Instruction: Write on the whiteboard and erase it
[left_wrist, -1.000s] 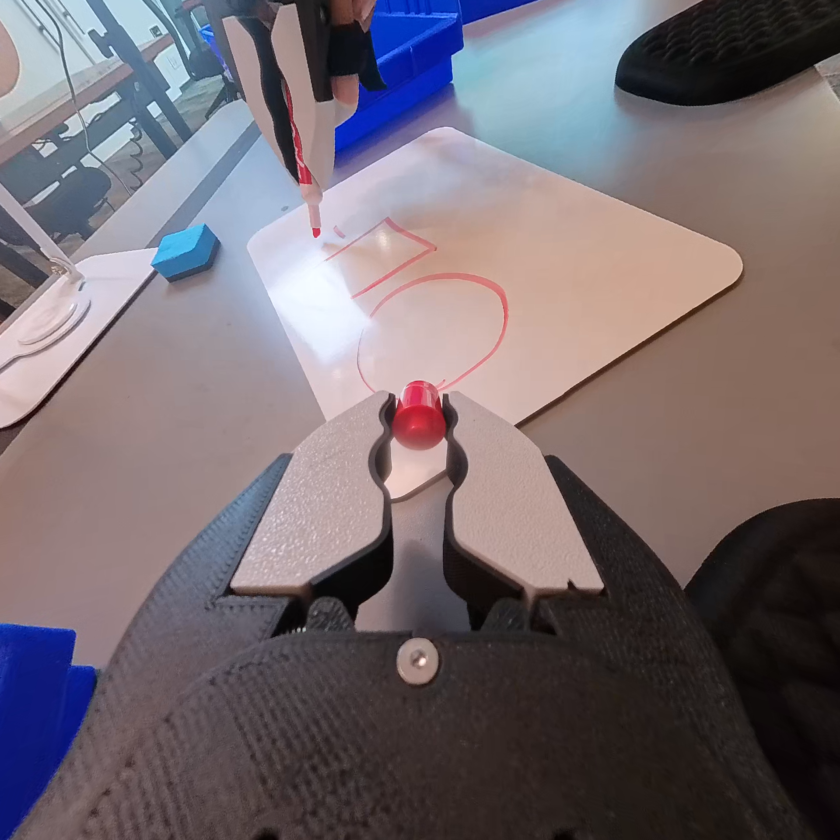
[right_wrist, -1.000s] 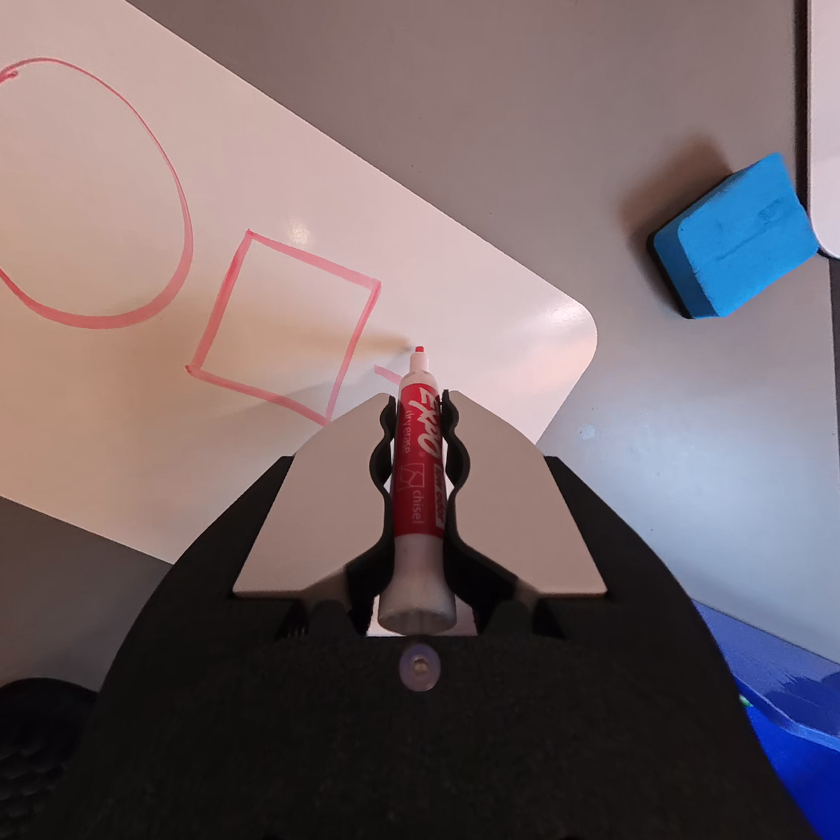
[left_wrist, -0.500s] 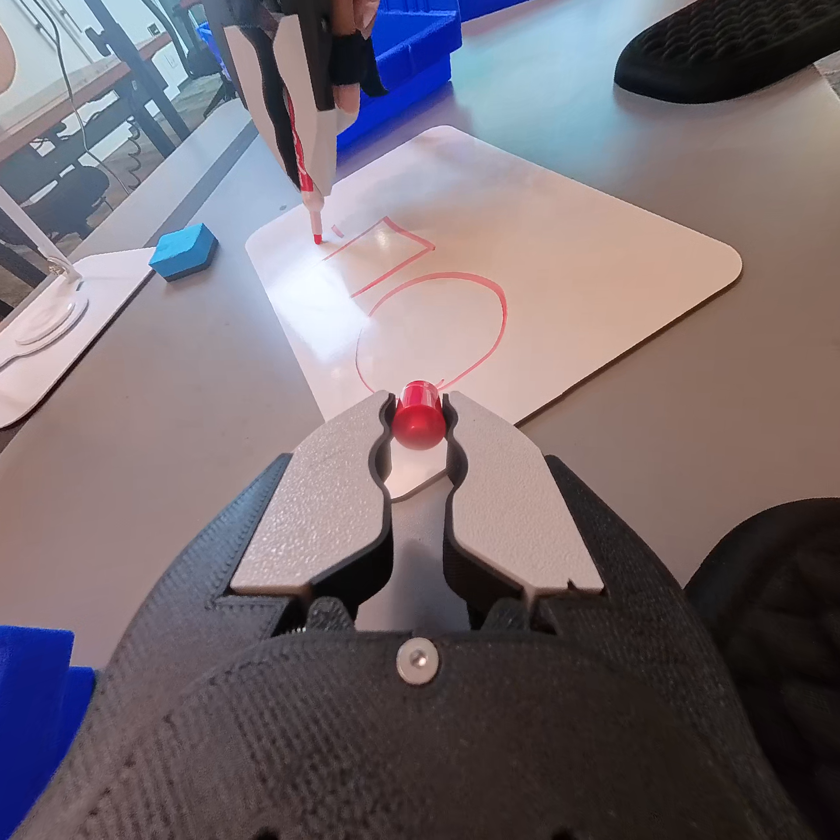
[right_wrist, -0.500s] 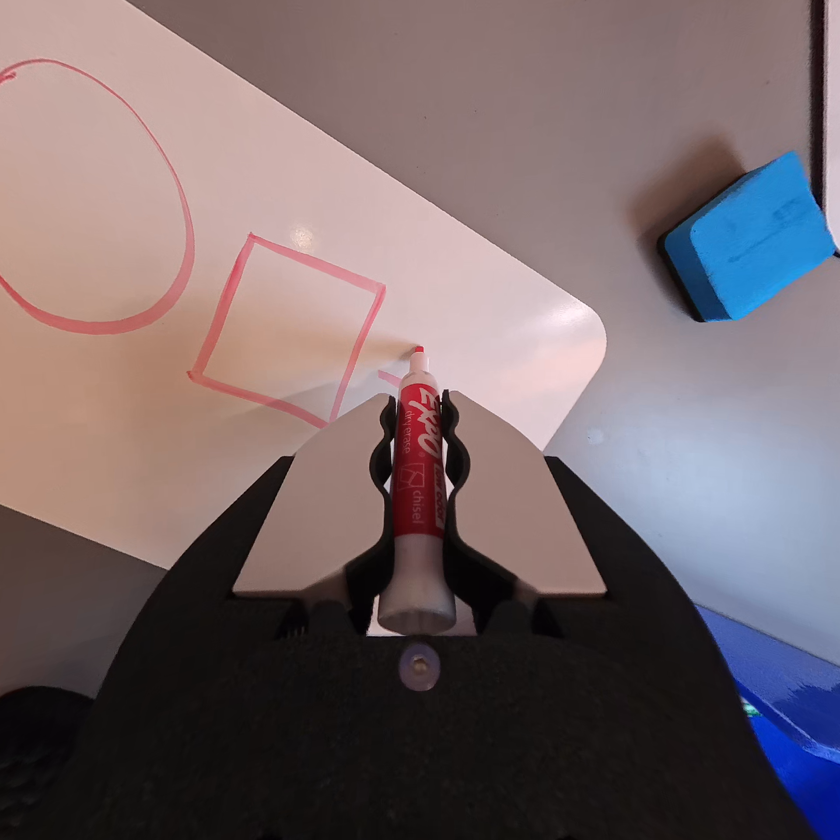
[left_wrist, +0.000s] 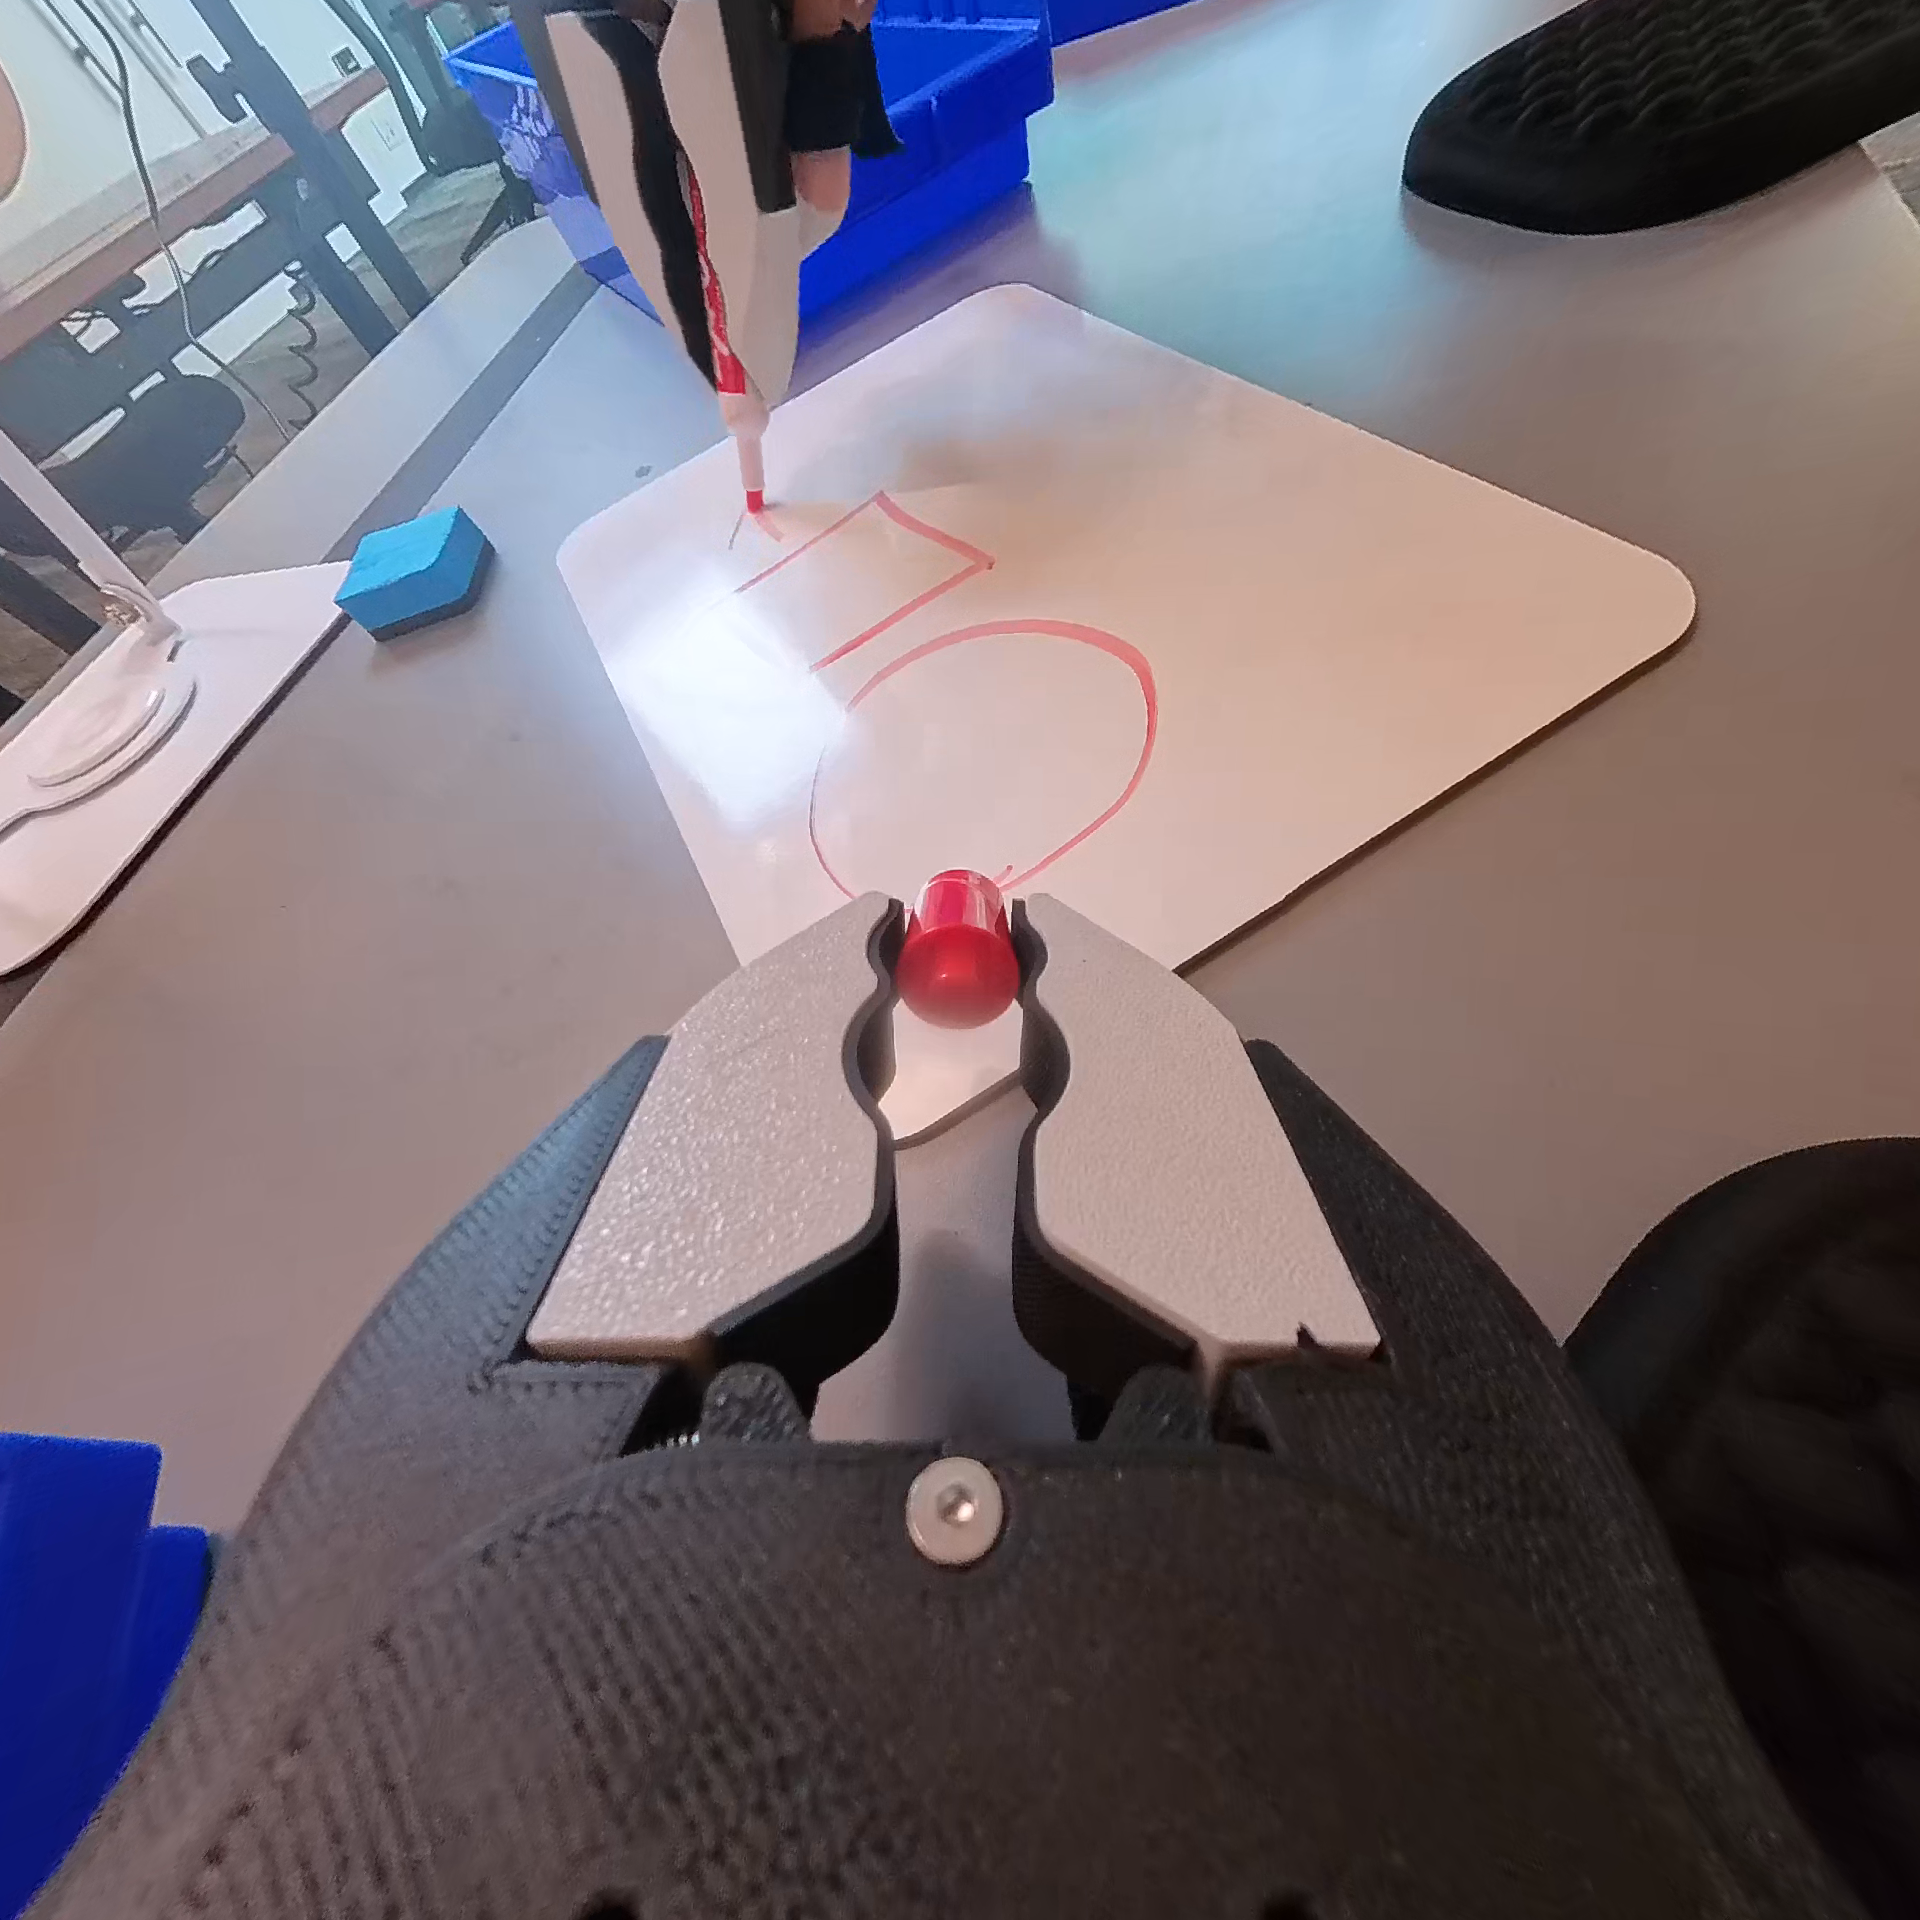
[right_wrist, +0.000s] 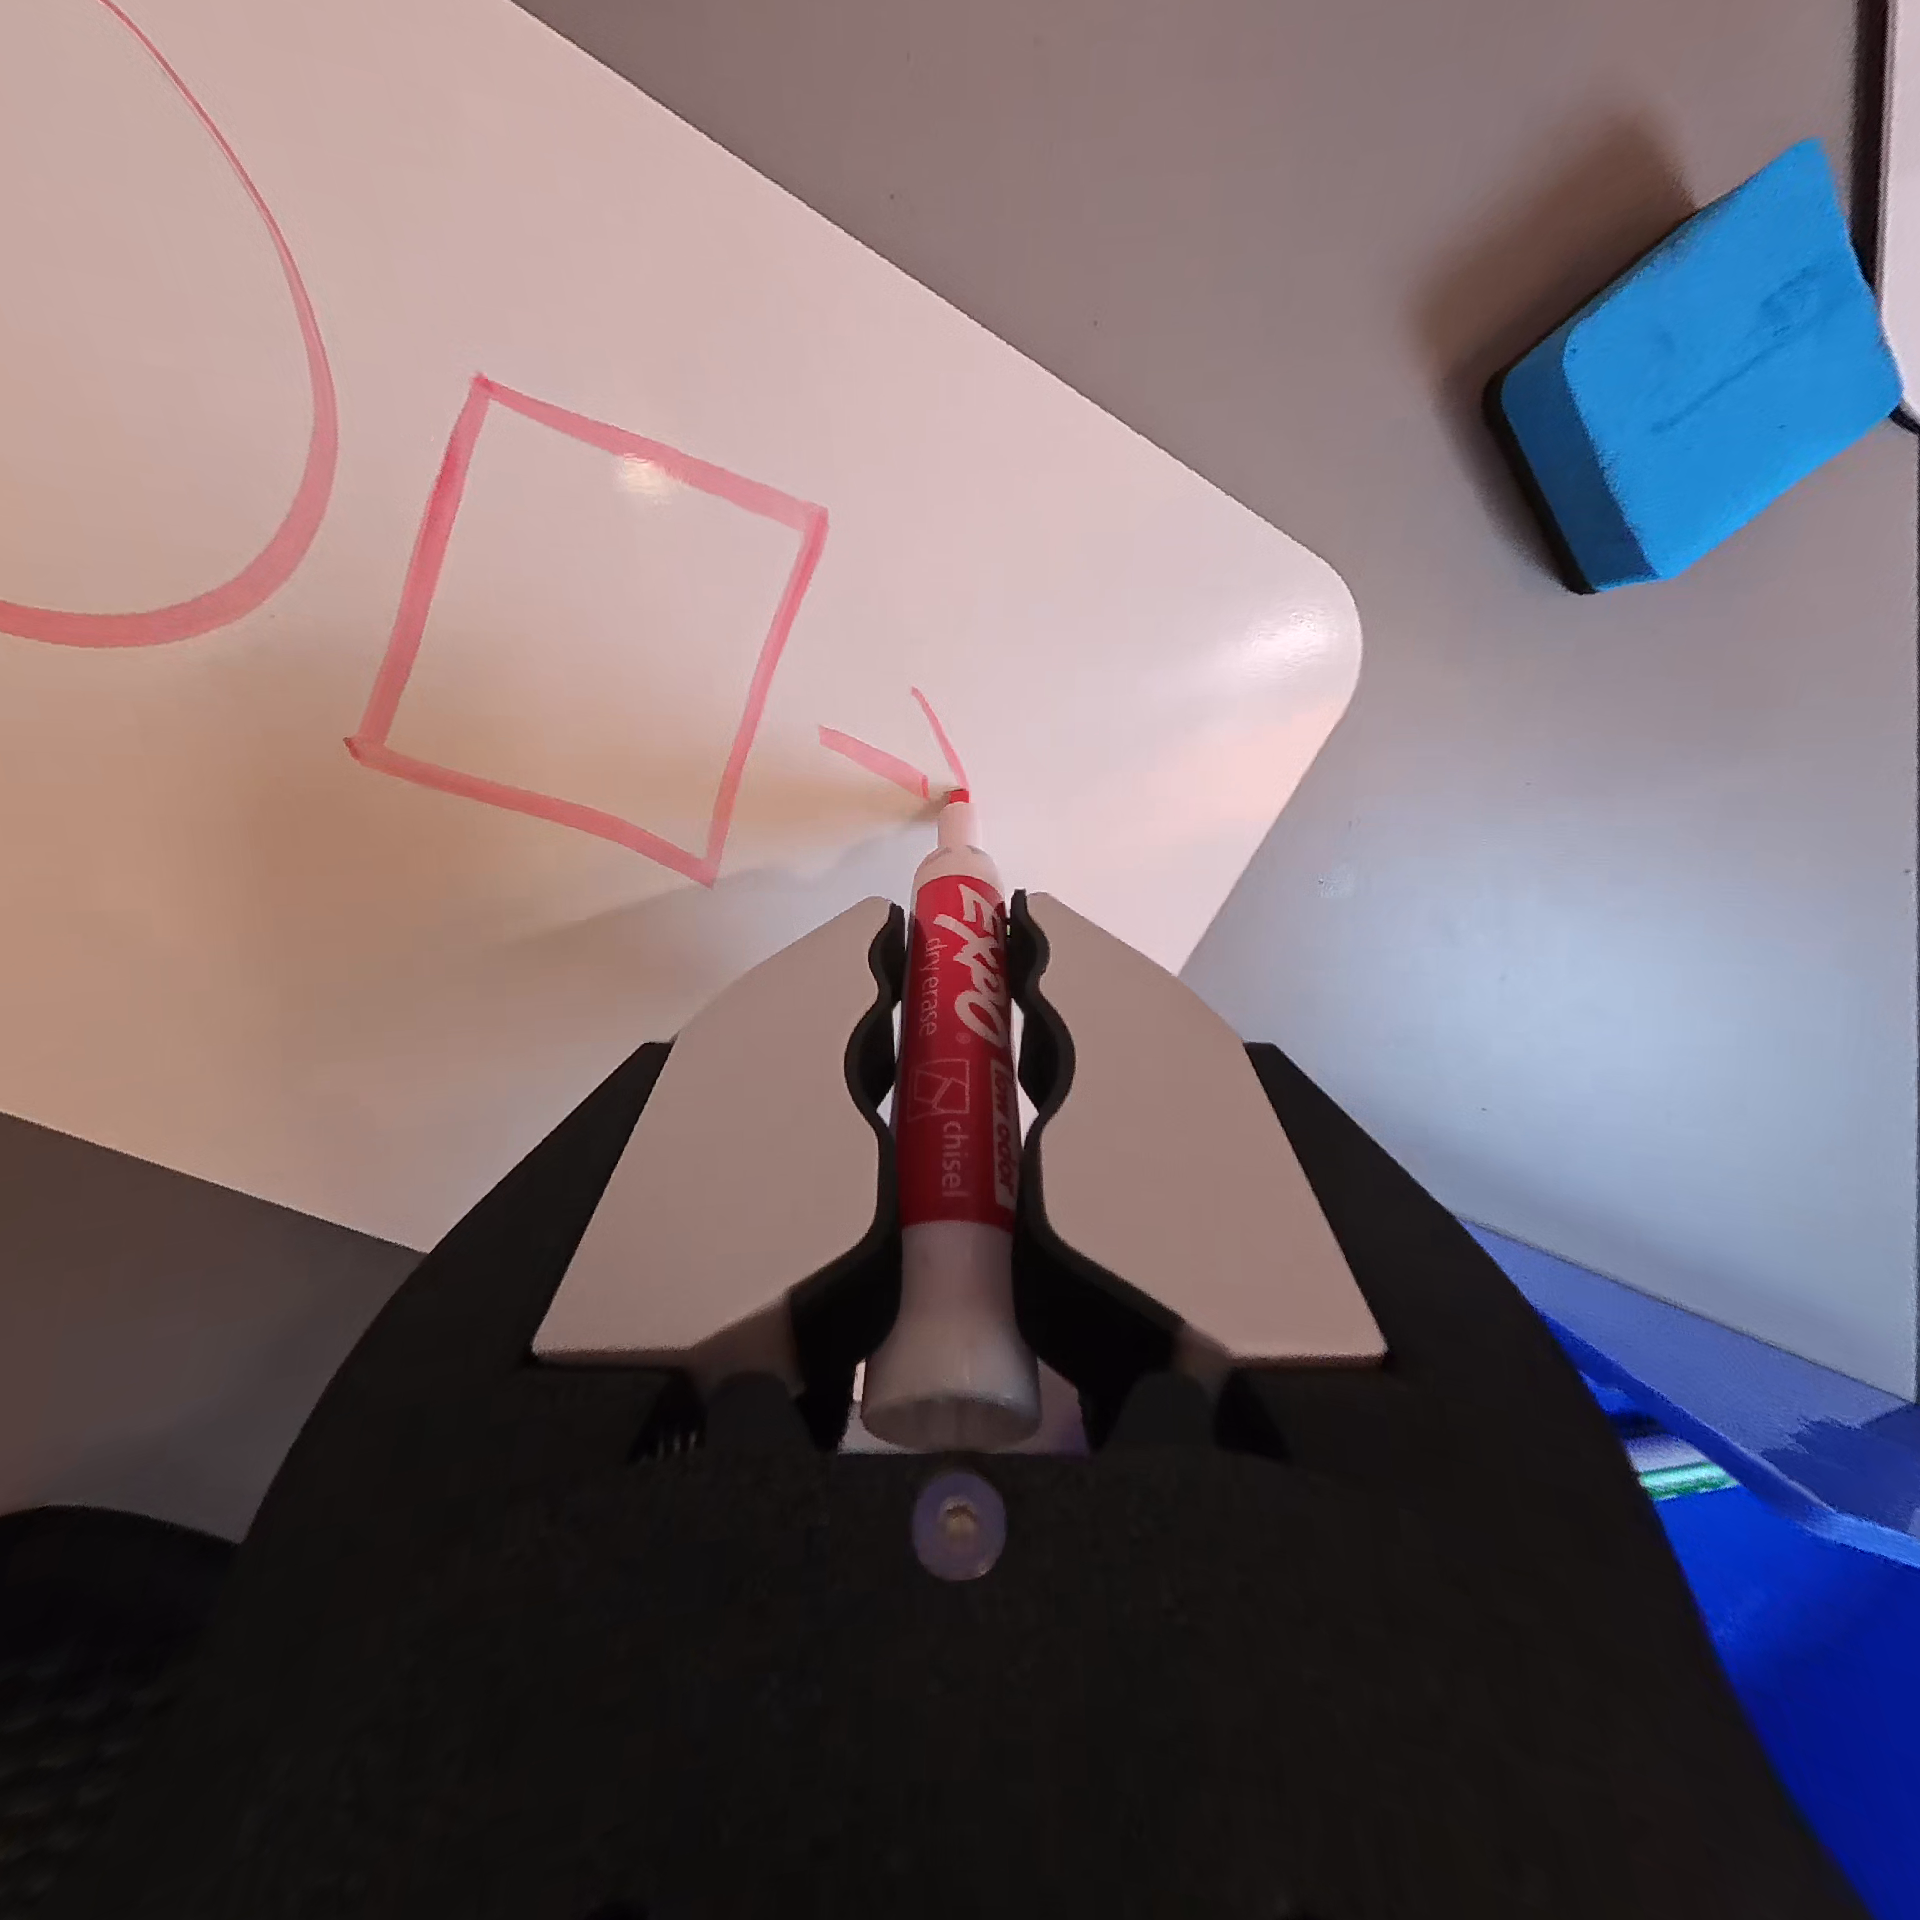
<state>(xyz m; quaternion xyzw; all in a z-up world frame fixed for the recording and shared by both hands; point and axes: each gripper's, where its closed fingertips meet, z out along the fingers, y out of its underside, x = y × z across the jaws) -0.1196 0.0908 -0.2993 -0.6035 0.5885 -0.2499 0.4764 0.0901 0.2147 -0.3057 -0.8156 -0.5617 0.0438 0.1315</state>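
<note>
Marker (right_wrist: 956, 1049) tip added second short stroke (right_wrist: 938, 740).

Red marker (right_wrist: 954, 1049) tip touches flat whiteboard (right_wrist: 623, 260).

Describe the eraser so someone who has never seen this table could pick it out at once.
Start at the white whiteboard lying flat on the grey table. Off its marked corner, apart from it, sits the eraser, a small blue foam block with a dark underside, beside a white base plate.

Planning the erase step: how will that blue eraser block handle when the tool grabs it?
The blue foam eraser block looks soft, so it probably squashes slightly and weighs little. Its flat, boxy shape on the grey table shouldn't roll. Its dark base may drag rather than slip.
</note>
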